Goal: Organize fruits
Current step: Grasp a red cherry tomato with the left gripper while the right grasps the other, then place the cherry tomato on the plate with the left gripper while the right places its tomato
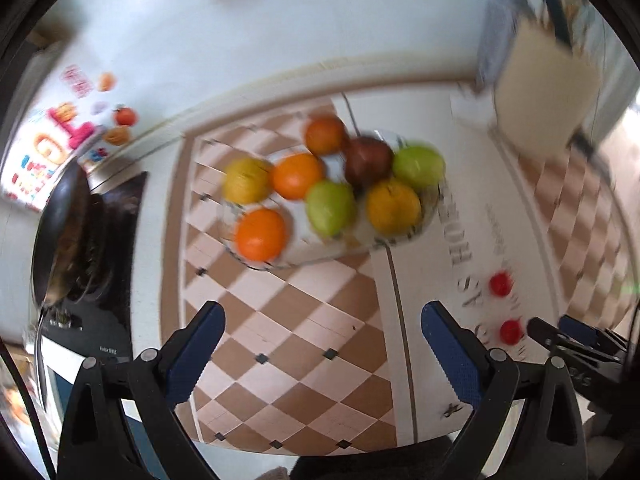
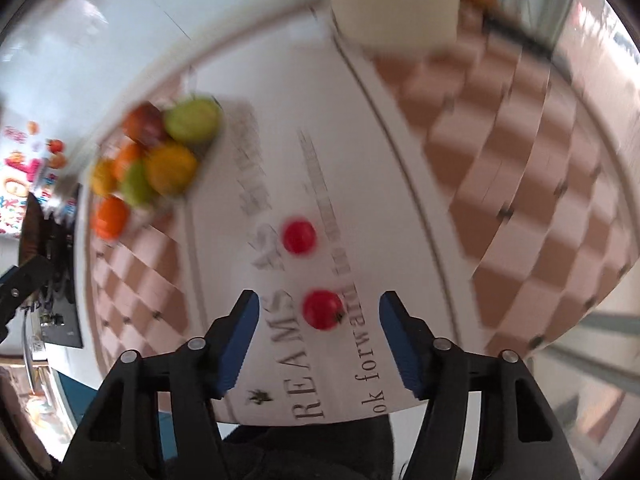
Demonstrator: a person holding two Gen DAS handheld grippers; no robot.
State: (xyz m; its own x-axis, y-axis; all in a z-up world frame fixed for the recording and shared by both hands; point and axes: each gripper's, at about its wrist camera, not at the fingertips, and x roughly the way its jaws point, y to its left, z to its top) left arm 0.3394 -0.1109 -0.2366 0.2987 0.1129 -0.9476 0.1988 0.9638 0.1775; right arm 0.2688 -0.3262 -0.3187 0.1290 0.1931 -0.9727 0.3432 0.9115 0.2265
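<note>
The right gripper (image 2: 319,314) is pointing down at the tablecloth (image 2: 360,160) with its blue fingers (image 2: 240,340) standing partly open on either side of a small red tomato (image 2: 322,309); a gap is showing on both sides, so it is holding nothing. The left gripper (image 1: 322,330) is hanging wide open and empty over the checked part of the cloth, short of the glass plate (image 1: 340,248) of fruit.

The step in hand, as I judge it, is picking up the nearer tomato. The next move is calling for the right fingers to be closing gently until both pads are touching it, since it is round and likely to roll or squash.

Counting: two small red tomatoes, the second one (image 2: 299,235) lying near the first, farther from the gripper. On the plate, eight fruits are sitting: four orange ones, two green, one yellow (image 1: 246,180) and one dark red (image 1: 368,160), though blur is making the kinds uncertain.
</note>
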